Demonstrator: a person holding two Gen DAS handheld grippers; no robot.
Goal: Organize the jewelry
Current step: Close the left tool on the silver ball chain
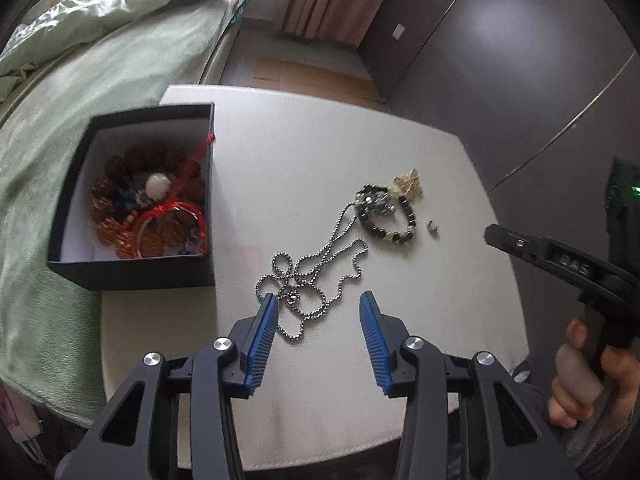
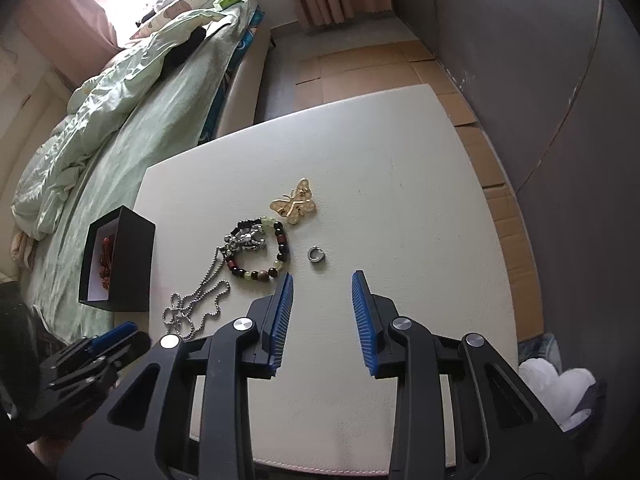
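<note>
Left wrist view, desk (image 1: 320,152): white top beside the bed (image 1: 60,128), carrying the loose jewelry within reach.
Black box (image 1: 132,276): open at the desk's left edge, already heaped with beads and red cord, likely the collecting spot.
Silver chain necklace (image 1: 320,268): coiled loose, just ahead of the left hand-held gripper (image 1: 318,300).
Left hand-held gripper: jaws partly apart, empty, one tip over the chain's coils.
Right hand-held gripper (image 2: 322,278): narrower gap, empty, aimed toward the small ring (image 2: 316,255).
Beaded bracelet (image 2: 260,248), butterfly brooch (image 2: 294,202): still out on the desk.
</note>
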